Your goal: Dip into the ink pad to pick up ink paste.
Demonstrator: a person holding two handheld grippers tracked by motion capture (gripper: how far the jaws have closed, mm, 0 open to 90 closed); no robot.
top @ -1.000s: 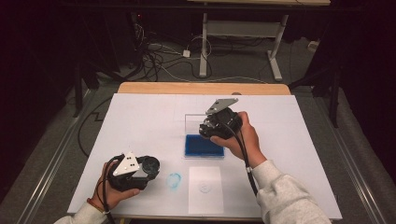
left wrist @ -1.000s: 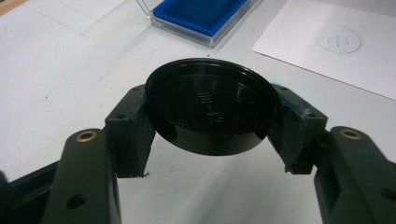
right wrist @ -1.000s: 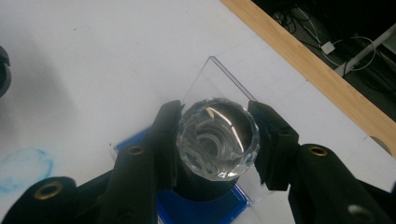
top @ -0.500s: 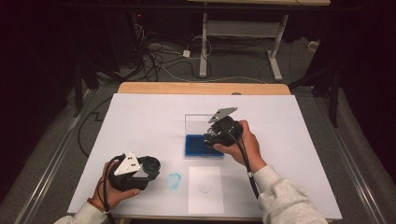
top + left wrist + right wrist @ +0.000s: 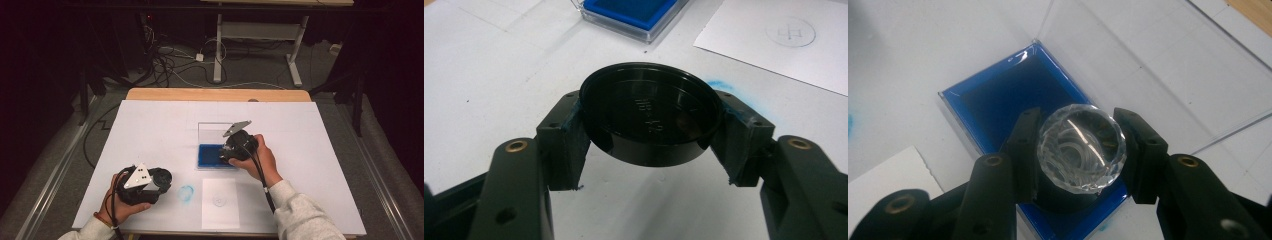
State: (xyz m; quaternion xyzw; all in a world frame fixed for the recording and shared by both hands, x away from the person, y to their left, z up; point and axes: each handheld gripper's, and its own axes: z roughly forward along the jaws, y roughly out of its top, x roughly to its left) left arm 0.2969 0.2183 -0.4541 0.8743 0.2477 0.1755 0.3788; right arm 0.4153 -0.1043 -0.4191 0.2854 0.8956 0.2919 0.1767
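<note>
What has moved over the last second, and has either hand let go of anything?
The right gripper came down and toward the person, bringing its clear faceted stamp over the blue ink pad. Nothing was released. The left gripper stayed put, jaws shut on the black round cap; the paper sheet lies unmoved.

White-topped table: blue ink pad case, white paper sheet, blue smudge beside sheet

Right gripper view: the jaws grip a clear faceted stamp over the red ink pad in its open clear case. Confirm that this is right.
Not quite. The ink pad is blue, not red, as the right gripper view shows. The rest holds: the right gripper is shut on the clear faceted stamp, over the pad in its open clear case.
</note>
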